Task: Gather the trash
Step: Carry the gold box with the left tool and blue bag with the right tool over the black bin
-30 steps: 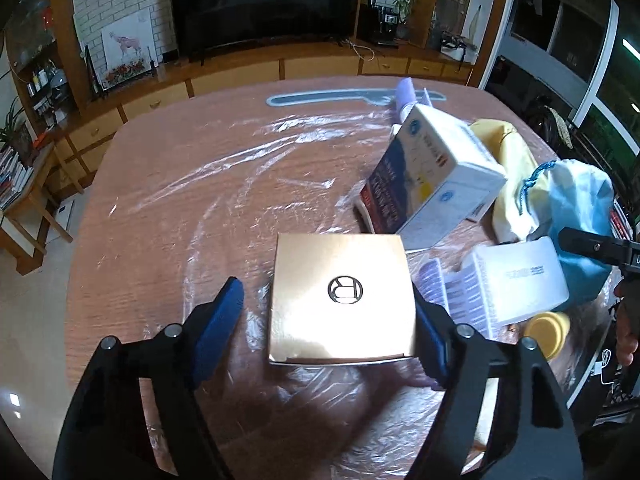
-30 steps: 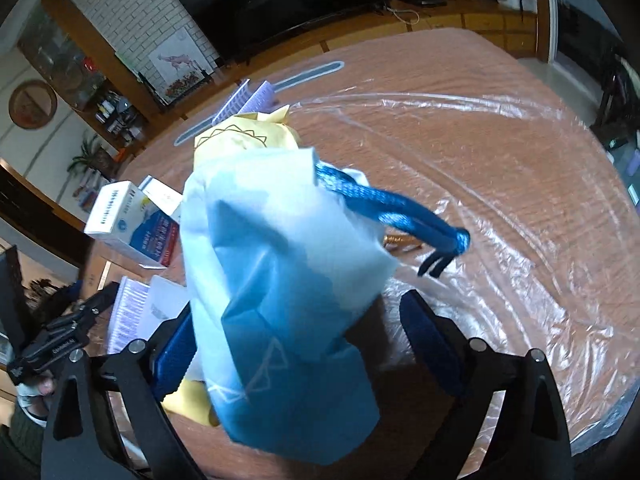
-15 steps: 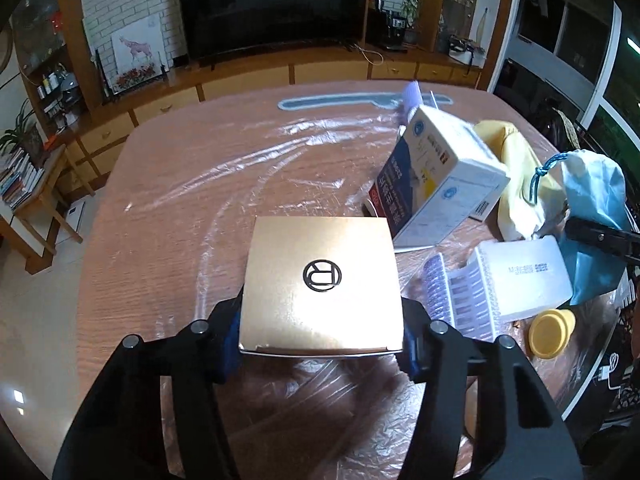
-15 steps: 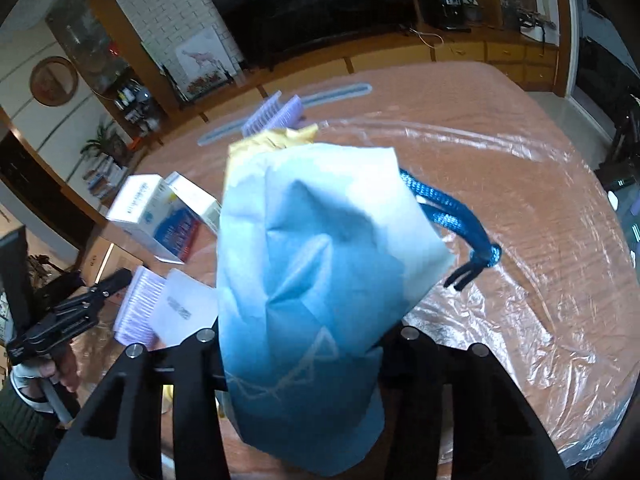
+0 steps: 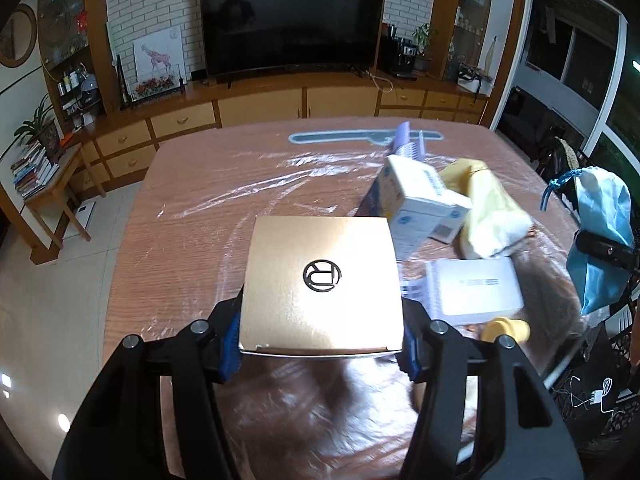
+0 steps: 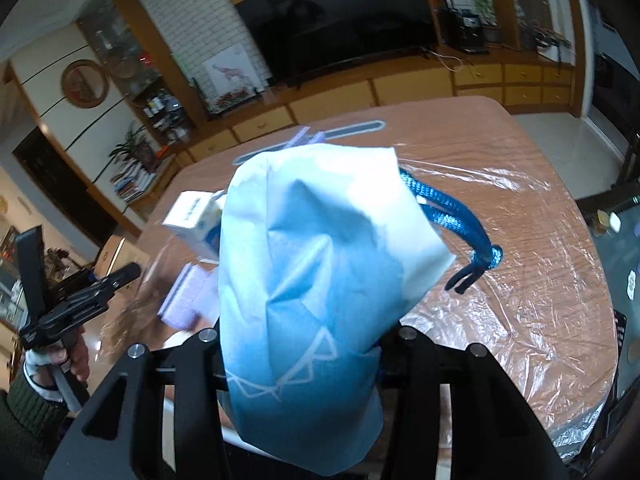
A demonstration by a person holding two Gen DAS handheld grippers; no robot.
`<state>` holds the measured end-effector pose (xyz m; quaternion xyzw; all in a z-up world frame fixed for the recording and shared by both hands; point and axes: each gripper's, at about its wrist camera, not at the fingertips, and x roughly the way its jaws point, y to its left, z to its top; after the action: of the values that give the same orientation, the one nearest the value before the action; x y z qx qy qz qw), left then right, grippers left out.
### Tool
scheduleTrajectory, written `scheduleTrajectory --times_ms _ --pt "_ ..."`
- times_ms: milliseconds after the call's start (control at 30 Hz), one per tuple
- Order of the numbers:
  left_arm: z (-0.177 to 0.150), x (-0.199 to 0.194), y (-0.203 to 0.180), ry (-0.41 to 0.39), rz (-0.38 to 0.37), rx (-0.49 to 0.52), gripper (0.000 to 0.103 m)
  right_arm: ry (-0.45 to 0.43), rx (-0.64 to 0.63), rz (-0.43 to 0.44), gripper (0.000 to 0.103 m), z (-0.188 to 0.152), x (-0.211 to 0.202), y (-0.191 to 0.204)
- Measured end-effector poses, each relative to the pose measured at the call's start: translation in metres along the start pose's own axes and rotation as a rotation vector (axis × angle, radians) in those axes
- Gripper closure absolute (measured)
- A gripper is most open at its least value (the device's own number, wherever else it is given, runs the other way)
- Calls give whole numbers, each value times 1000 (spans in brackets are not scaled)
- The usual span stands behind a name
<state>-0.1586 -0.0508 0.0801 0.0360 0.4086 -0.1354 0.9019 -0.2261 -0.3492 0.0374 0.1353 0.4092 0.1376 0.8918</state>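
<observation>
My left gripper (image 5: 320, 344) is shut on a flat gold box (image 5: 320, 284) with a round logo and holds it lifted above the wooden table (image 5: 192, 216). My right gripper (image 6: 300, 356) is shut on a light blue drawstring bag (image 6: 316, 264) with a dark blue cord (image 6: 460, 224), held up off the table; the bag also shows at the right edge of the left wrist view (image 5: 600, 236). The bag hides the right gripper's pads.
On the table lie a white and blue carton (image 5: 416, 204), a yellow bag (image 5: 488, 208), a white packet (image 5: 472, 284), a yellow lid (image 5: 506, 328) and a purple comb (image 5: 404, 144). Clear plastic film (image 6: 532, 280) covers the tabletop. Cabinets and a TV stand behind.
My left gripper closed on the gold box and lifted it. My right gripper closed on the blue bag and raised it off the table.
</observation>
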Motion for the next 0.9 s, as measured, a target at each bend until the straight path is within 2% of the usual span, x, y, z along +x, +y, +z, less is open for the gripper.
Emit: scheduleTrajectory --times_ms 167,433,700,900 --pt "-10 -27 -19 -24 -30 27 44 20 -60 90 59 -13 -20 14" --pt "-31 -54 -53 -17 -88 64 44 89 -135 168 59 -40 -35 25" --pt "-57 -62 -80 22 -123 105 44 162 -164 189 59 -59 -37 21" --pt "-82 -60 -95 76 -144 120 44 230 -210 168 59 -94 -33 26"
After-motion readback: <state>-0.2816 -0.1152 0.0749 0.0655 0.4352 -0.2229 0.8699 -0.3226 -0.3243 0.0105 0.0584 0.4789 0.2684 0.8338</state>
